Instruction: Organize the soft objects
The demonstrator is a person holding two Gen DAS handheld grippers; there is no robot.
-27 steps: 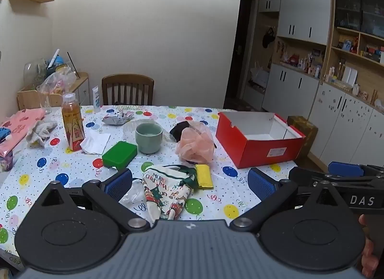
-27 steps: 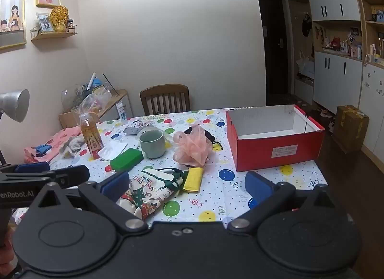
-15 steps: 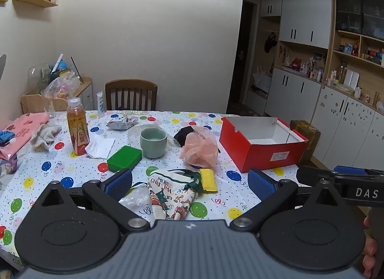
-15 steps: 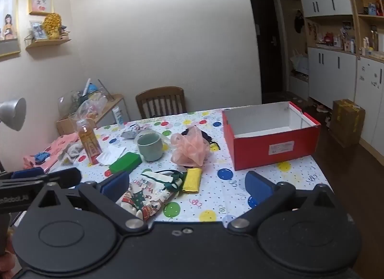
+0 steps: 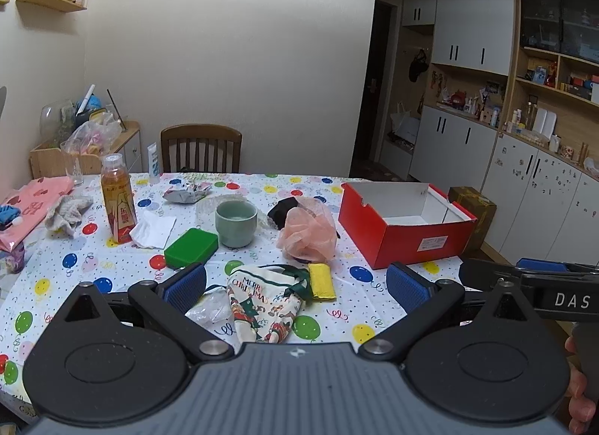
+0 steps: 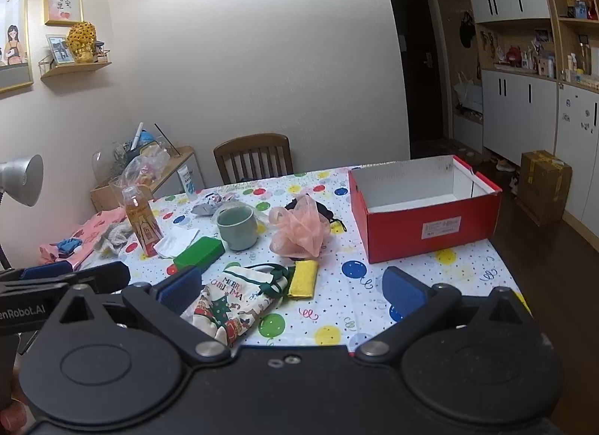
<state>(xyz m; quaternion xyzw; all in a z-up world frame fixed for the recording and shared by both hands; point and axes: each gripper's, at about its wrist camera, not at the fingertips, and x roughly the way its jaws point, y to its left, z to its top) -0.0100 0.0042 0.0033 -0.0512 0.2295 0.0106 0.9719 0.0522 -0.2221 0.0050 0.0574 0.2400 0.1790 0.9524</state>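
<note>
The Christmas-print cloth pouch [image 5: 262, 304] lies crumpled at the near edge of the counter [image 5: 359, 307], straight ahead of both grippers, its green ribbon ties [image 5: 299, 285] trailing toward the yellow sponge [image 5: 321, 281] that sits touching or just beside it. Behind these, the peach mesh bath pouf [image 5: 307, 236] rests partly on a black cloth [image 5: 282, 212]. All four look light and limp: they should squash under the pads rather than resist, and nothing here seems breakable. The pouch is best pinched on a raised fold near its top hem, not by the thin ribbon, which could slide out. The sponge offers flat sides for a square pinch; the pouf can be taken anywhere in its bulk, though the netting may snag.

The open red box [image 5: 408, 236] stands to the right of the pile, well apart from the pouch, and looks empty; it is the likely home for the soft things.

The left gripper [image 5: 295, 285] and right gripper [image 6: 292, 289] both hover short of the counter with jaws spread wide, holding nothing.

Hard items sit close: a green mug [image 5: 236, 223], a green block [image 5: 191, 247] and a tea bottle [image 5: 118, 202].
</note>
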